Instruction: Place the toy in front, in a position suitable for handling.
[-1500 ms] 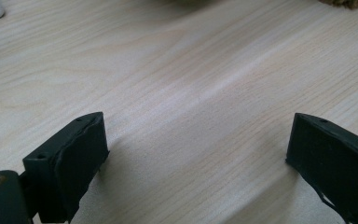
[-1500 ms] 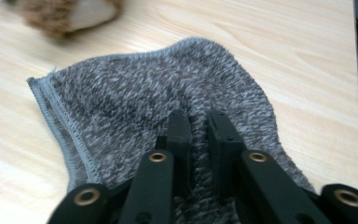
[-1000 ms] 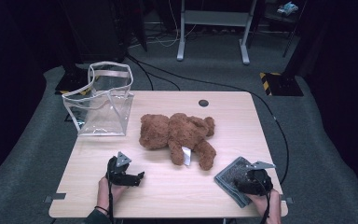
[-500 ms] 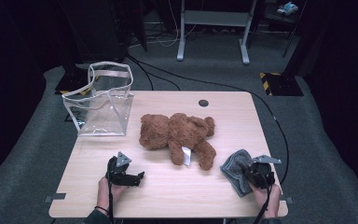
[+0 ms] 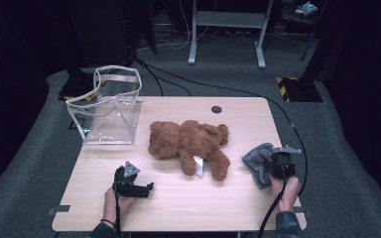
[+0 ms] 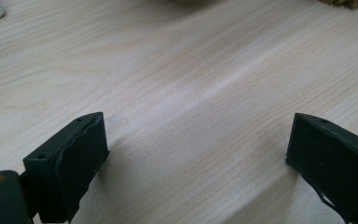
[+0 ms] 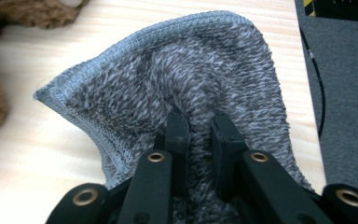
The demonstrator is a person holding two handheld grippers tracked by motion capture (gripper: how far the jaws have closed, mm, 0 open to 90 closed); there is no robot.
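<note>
A brown teddy bear [image 5: 188, 144] lies on its side in the middle of the wooden table [image 5: 203, 208]. To its right, a grey knitted cloth [image 5: 256, 159] is bunched up and lifted at one side. My right gripper [image 5: 274, 166] is shut on it. In the right gripper view the jaws [image 7: 200, 122] have just closed and pinch a fold of the cloth [image 7: 205, 65] between the pads. My left gripper [image 5: 148, 189] rests near the table's front left. It is open, with only bare wood between its jaws [image 6: 196, 149].
A clear plastic tote bag [image 5: 110, 106] with pale handles stands open at the table's back left corner. A small dark round hole [image 5: 216, 109] sits near the far edge. Cables run across the grey floor [image 5: 337, 163] to the right.
The right gripper closed on the flat cloth and moved away from the front edge, pulling it up into a bunch. The left gripper has not moved.
</note>
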